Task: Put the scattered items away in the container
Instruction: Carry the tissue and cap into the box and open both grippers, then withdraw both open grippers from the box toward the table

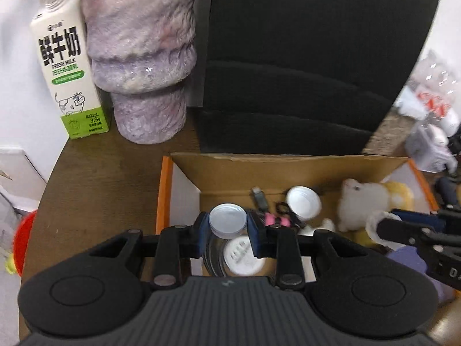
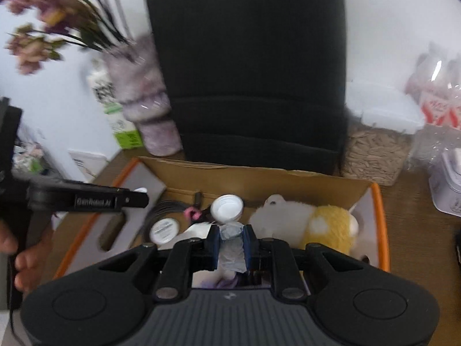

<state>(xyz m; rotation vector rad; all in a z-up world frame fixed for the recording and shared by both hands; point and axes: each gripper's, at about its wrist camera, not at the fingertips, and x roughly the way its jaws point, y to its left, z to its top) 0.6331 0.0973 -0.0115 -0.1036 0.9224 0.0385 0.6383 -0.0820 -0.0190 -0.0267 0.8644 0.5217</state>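
Observation:
An open cardboard box with orange edges sits on the brown table; it also shows in the right wrist view. My left gripper is shut on a round silver tin above the box's left part. My right gripper is shut on a grey-white crumpled wrapper above the box. Inside lie a white round lid, a white cup, a white and yellow plush toy, a pink-handled tool and a dark cable coil.
A milk carton and a furry purple vase stand at the back left. A black chair back rises behind the box. A jar of pellets and plastic packages stand to the right.

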